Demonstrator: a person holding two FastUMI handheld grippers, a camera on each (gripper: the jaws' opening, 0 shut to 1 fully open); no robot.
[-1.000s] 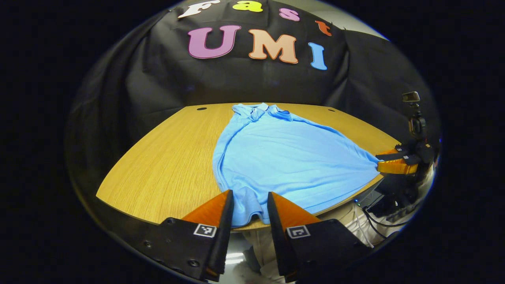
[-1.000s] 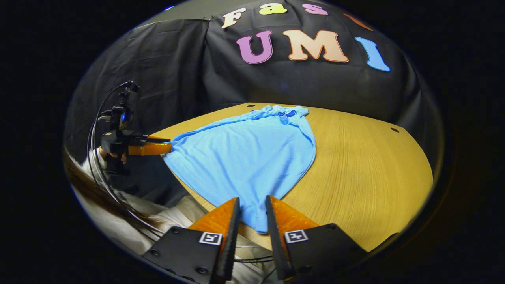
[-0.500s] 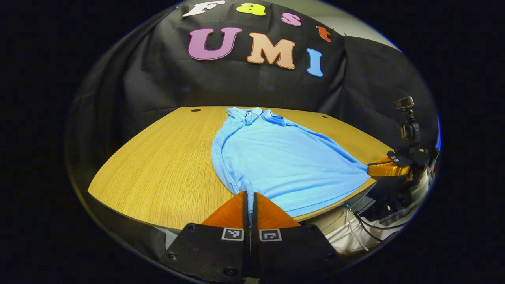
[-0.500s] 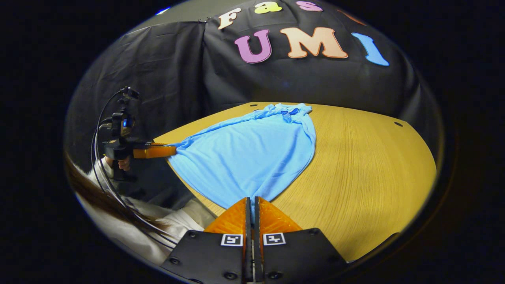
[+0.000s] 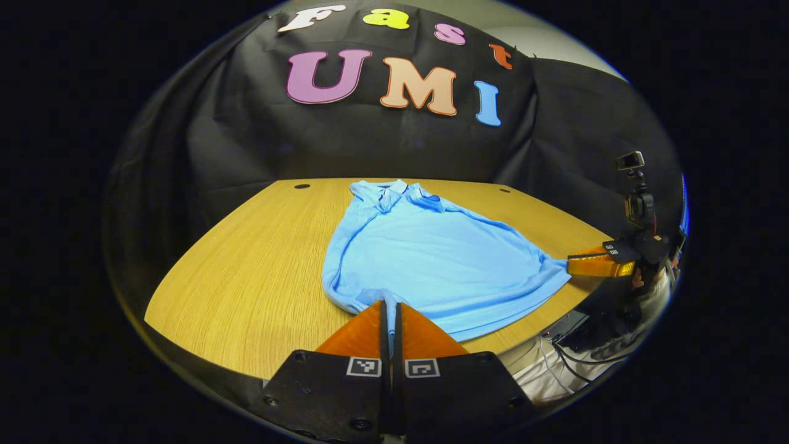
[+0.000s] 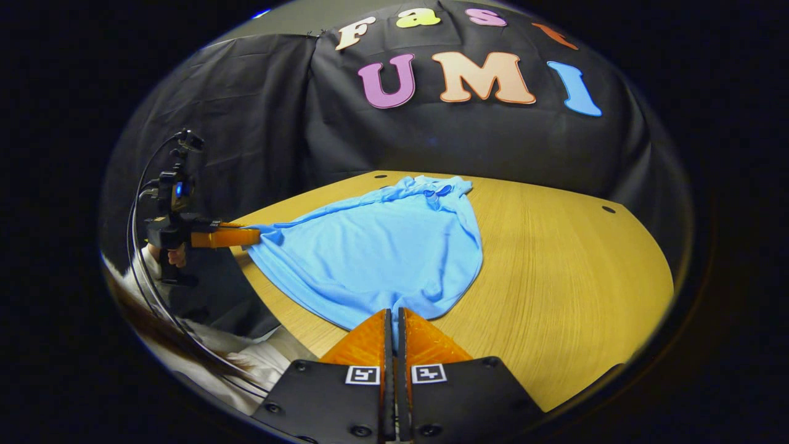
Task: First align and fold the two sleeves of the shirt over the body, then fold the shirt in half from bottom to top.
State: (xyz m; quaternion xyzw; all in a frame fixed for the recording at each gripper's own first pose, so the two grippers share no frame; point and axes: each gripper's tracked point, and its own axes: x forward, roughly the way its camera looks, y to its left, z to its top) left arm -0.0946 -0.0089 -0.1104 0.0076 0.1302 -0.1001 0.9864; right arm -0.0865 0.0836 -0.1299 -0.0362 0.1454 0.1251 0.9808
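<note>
A light blue shirt (image 5: pixel 425 256) (image 6: pixel 376 253) lies on the wooden table (image 5: pixel 246 265) (image 6: pixel 567 271), collar at the far end and sleeves folded in over the body. My left gripper (image 5: pixel 389 306) is shut on the shirt's near left hem corner, which is lifted a little off the table. My right gripper (image 6: pixel 392 314) is shut on the near right hem corner. In the left gripper view the right gripper (image 5: pixel 570 265) pinches the hem at the right; in the right gripper view the left gripper (image 6: pixel 254 236) pinches it at the left. The hem bunches slightly by each grip.
The table's near edge runs just under both grippers. A person's hand (image 6: pixel 175 254) and pale sleeve (image 6: pixel 246 357) sit low at the left, with cables (image 5: pixel 585 345) hanging below the table edge. Bare wood flanks the shirt on both sides.
Both grippers shut on the hem corners a second ago. Since then they have lifted the hem and carried it forward over the table, so the shirt's near part is slack and bunched.
</note>
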